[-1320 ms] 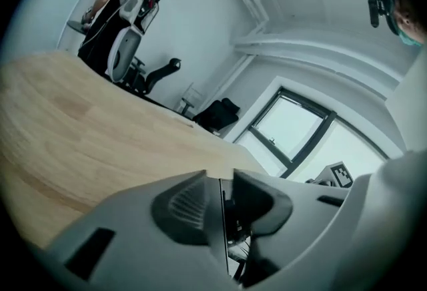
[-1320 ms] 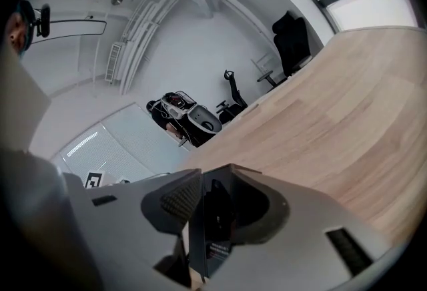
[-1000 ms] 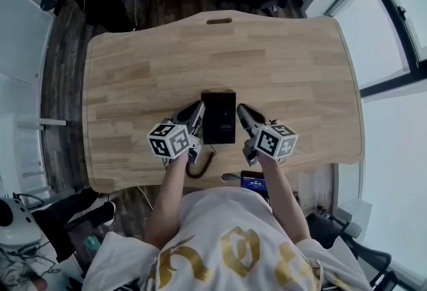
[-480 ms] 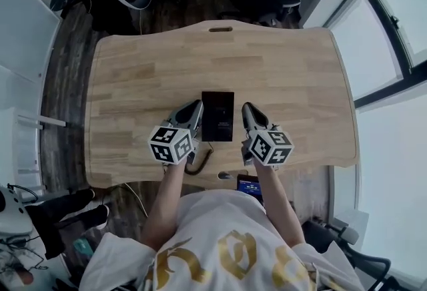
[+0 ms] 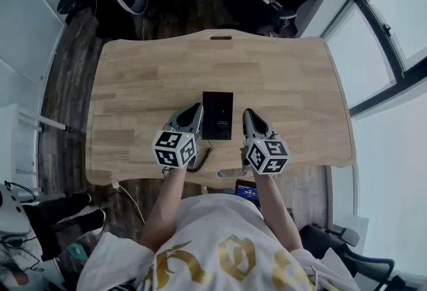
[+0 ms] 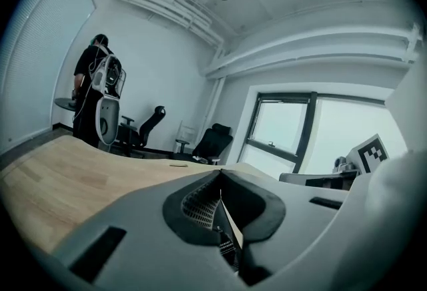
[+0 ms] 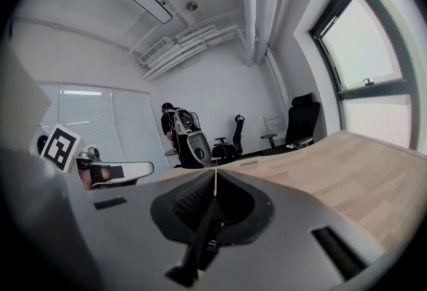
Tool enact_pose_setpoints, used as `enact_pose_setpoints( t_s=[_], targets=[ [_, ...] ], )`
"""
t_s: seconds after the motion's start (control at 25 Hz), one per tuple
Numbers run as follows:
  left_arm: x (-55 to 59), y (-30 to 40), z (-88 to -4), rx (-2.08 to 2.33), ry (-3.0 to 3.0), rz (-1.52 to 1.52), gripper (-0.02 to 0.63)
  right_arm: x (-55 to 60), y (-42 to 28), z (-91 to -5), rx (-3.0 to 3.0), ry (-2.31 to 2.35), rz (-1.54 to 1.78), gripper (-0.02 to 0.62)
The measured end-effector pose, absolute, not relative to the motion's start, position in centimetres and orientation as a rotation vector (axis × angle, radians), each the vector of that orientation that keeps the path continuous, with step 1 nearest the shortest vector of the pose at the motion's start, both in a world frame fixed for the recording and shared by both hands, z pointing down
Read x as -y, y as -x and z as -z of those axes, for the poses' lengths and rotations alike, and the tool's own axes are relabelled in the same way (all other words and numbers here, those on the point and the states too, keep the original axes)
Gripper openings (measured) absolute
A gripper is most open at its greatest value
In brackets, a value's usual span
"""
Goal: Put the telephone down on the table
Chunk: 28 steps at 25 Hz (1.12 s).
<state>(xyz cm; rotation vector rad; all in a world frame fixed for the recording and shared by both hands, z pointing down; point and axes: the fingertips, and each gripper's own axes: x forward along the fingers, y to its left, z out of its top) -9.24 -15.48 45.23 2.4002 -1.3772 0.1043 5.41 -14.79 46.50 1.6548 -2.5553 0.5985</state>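
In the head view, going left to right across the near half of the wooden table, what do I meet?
left hand-held gripper → telephone → right hand-held gripper, all over the table.

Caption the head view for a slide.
Black telephone lies on wooden table between shut left gripper and right gripper.

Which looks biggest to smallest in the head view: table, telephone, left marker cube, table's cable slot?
1. table
2. telephone and left marker cube: alike, and the cube sits nearer the camera, so unranked
3. cable slot
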Motion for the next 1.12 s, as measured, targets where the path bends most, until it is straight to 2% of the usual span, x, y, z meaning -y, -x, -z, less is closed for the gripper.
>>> enact_pose_setpoints(
  t_s=[0.56, 1.12],
  targets=[
    [14.0, 9.0, -42.3, 1.348, -2.447, -0.011, 0.009, 12.4, -3.9, -44.2, 2.552, -1.589, -0.449, 0.012],
    [13.0, 7.8, -42.0, 1.326, -2.497, -0.053, 0.009, 10.6, -5.4, -43.8, 2.535, -1.641, -0.459, 0.012]
  ],
)
